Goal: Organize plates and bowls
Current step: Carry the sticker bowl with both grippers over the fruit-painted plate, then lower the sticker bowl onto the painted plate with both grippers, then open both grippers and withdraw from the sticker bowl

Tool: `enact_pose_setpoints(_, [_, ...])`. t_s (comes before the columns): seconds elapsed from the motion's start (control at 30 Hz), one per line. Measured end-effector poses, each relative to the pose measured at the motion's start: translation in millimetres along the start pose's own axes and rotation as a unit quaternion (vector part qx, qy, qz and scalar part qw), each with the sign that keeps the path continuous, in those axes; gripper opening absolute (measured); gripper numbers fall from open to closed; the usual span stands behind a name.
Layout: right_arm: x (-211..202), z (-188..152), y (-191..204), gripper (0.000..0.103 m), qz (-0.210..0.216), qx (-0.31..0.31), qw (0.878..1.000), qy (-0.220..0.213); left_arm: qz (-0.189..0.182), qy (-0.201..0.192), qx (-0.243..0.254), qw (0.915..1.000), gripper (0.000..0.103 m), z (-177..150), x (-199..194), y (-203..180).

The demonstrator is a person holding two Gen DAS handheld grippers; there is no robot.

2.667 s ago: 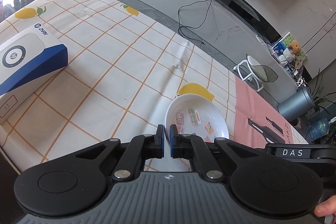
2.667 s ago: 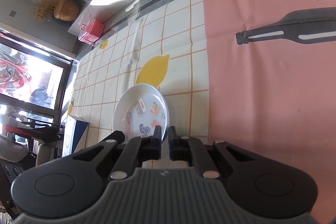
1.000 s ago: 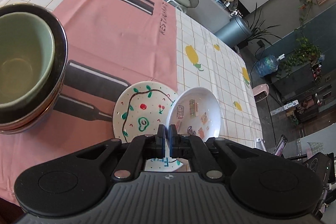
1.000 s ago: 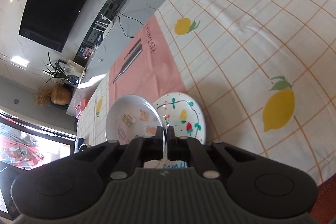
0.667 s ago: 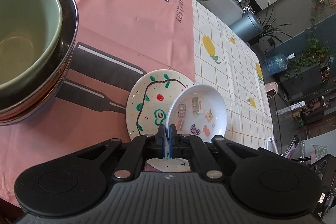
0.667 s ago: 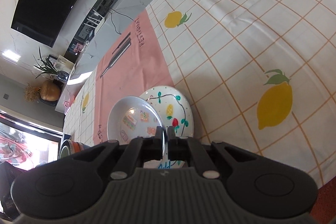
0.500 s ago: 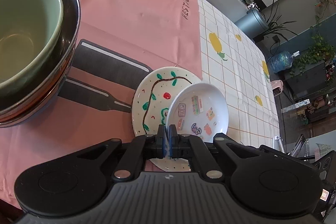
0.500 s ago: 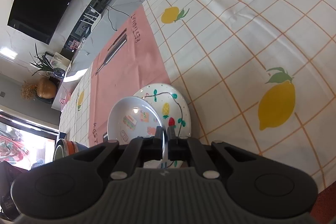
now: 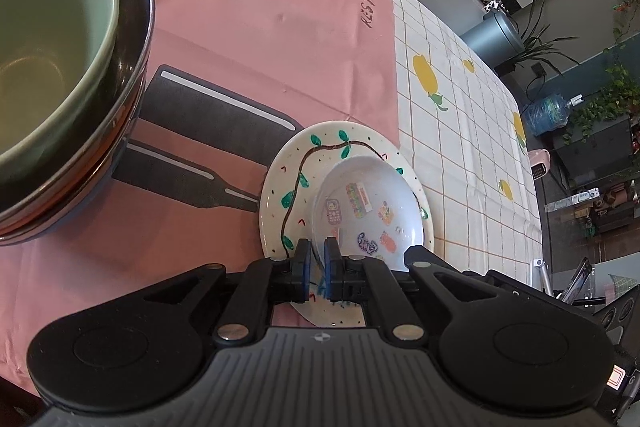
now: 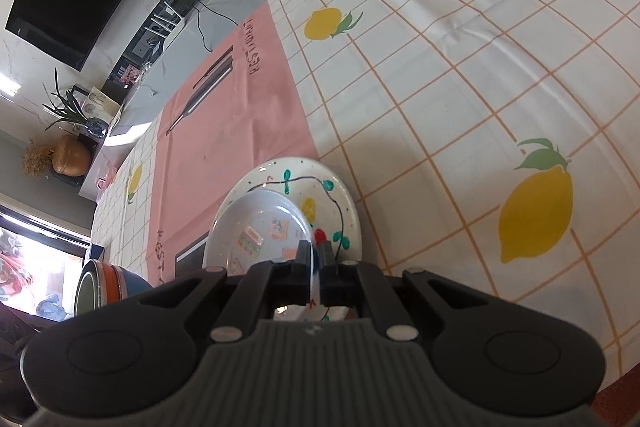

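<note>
You are setting the sticker dish (image 9: pixel 362 211) down onto the painted plate (image 9: pixel 288 187), which lies on the table (image 10: pixel 440 87) at the seam between the pink mat (image 9: pixel 240 27) and the lemon cloth. The dish sits inside the plate's outline, a little toward the lemon side rather than dead centre. Whether its foot already bears fully on the plate cannot be told from either view.

To finish this well, I would keep both sides level and let the dish settle flat before you let go. If one side drops first, the dish could slide or clack against the plate. A small nudge toward the mat side would centre it. When you release, open both hands together and draw back along the rim line, so that neither drags the dish off.

The left fingers (image 9: pixel 302 259) are narrow, with the dish's near rim between their blue pads. They have just opened by a hair, though the rim looks gripped. The right fingers (image 10: pixel 302 255) are pressed tight on the opposite rim, which shows as a thin white edge between them.

The stacked bowls (image 9: pixel 60 67) stand on the mat near the plate but apart from it, so mind them when you pull the left hand away.
</note>
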State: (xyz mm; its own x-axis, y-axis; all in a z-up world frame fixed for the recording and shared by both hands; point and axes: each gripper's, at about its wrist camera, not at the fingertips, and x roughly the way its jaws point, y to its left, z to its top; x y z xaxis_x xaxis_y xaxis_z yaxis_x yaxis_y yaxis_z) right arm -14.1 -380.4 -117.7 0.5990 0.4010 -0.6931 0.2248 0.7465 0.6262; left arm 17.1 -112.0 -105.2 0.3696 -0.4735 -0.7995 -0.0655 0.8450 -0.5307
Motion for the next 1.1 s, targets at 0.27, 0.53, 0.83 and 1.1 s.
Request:
enact_pose_setpoints(0.27, [0.4,-1.7,3.3,0.01,-0.005,-0.015,1.0,-0.015,0.003,-0.007,0.008,0.9999,0.018,0.4,-0.5,-2.8])
enact_pose_setpoints(0.53, [-14.6,-3.0,14.7,0.033,-0.006,-0.055,0.998,-0.041,0.023,-0.034,0.051,0.9979,0.041,-5.2,-17.0,-15.6])
enact_pose_setpoints(0.83, [-34.0,-10.1,37.7,0.044,-0.012,-0.104,0.993,-0.06,0.017,-0.073,0.111,0.991,0.05,-10.4,-57.3,-32.9])
enact_pose_setpoints(1.1, [-42.6,-25.3,72.6,0.058,0.018,-0.144,0.988,-0.057,0.0,-0.126,0.144,0.9815,0.07,-5.0,-113.8,-25.7])
